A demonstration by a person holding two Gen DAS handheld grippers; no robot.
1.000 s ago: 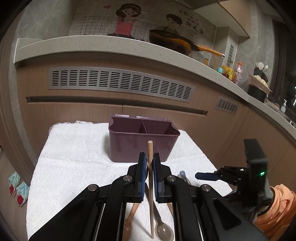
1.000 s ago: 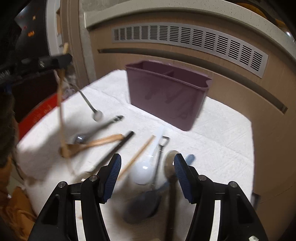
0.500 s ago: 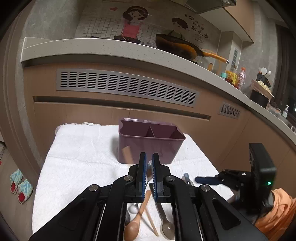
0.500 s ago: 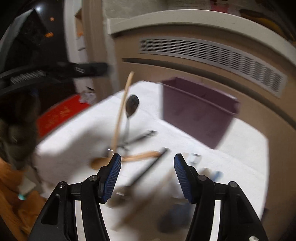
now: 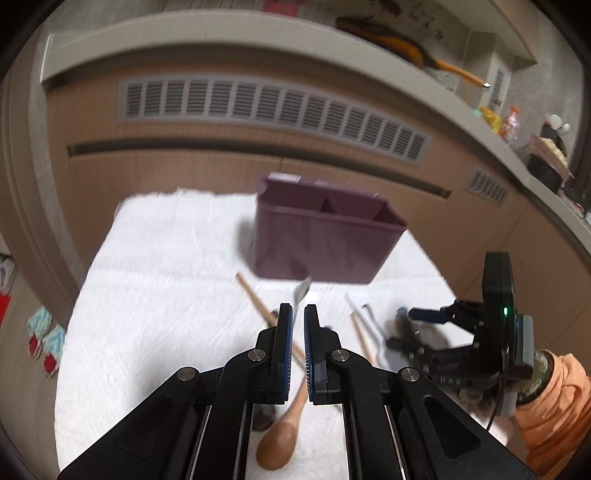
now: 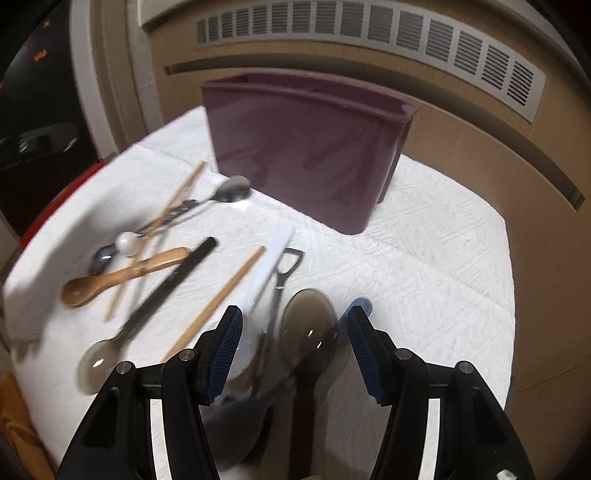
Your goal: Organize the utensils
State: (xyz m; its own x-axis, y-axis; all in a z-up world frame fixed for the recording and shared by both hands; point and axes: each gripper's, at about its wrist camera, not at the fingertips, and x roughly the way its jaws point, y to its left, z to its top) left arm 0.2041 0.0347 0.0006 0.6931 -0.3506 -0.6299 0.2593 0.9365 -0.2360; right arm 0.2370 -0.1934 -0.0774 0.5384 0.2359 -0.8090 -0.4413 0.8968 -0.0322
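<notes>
A purple two-compartment caddy (image 5: 325, 236) (image 6: 306, 147) stands on a white towel (image 5: 166, 295) (image 6: 424, 251). Several utensils lie in front of it: a wooden spoon (image 5: 284, 432) (image 6: 122, 275), chopsticks (image 5: 255, 299) (image 6: 221, 295), a metal spoon (image 6: 221, 195), a black-handled spoon (image 6: 155, 299), a white spoon (image 6: 273, 254) and a dark spoon (image 6: 308, 328). My left gripper (image 5: 298, 317) is nearly shut with nothing clearly between its pads, low over the wooden spoon. My right gripper (image 6: 293, 332) (image 5: 428, 317) is open, low over the dark spoon.
Wooden cabinet fronts with vent grilles (image 5: 273, 107) rise behind the towel under a stone counter (image 5: 221, 33) holding a pan (image 5: 391, 40). The towel's front left edge (image 6: 22, 295) drops off. Slippers (image 5: 46, 339) lie on the floor at left.
The chopstick held upright in my left gripper a second ago is no longer in it. Both grippers have dropped lower toward the utensils. My right gripper swung back over the spoons.
</notes>
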